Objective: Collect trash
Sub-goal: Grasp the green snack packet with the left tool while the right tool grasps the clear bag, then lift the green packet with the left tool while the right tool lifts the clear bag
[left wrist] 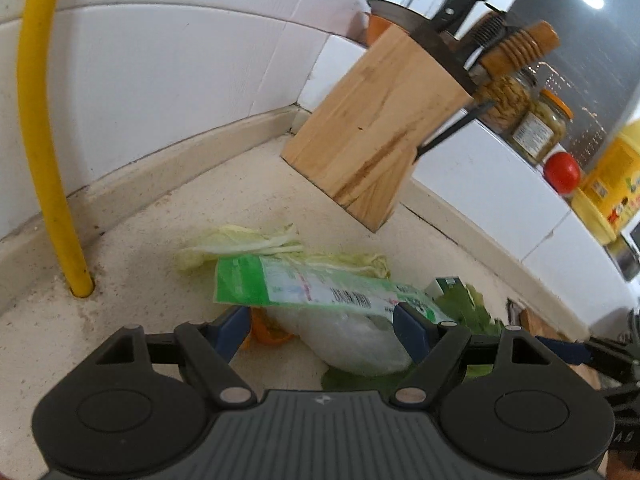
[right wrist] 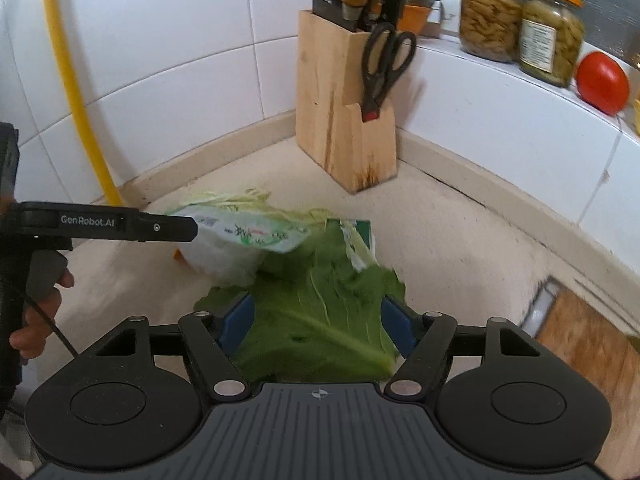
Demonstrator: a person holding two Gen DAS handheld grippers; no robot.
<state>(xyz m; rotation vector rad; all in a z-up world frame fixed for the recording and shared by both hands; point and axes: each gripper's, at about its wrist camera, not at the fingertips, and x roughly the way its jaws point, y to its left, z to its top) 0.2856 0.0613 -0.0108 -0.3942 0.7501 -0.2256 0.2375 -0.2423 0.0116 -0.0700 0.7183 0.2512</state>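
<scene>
Counter (right wrist: 460,240) carried a wooden knife block (right wrist: 340,120) in the tiled corner. Trash pile lay in front of it: green leaf (right wrist: 320,320), white plastic bag (left wrist: 352,340), green printed wrapper (left wrist: 304,284), pale cabbage scraps (left wrist: 240,240). Right gripper (right wrist: 320,330) stood open astride the leaf; pad contact unclear. Left gripper (left wrist: 322,332) stood open around the bag, wrapper overlying one finger

Speckled beige stone-like countertop (right wrist: 460,240): matt, rough. Glossy white ceramic wall tiles (right wrist: 168,40) are seen behind. Pale unvarnished wooden knife block (right wrist: 340,120), far right. Crinkled glossy green-and-white plastic wrapper (left wrist: 320,288), near. Matt black plastic gripper bodies are noted.
</scene>
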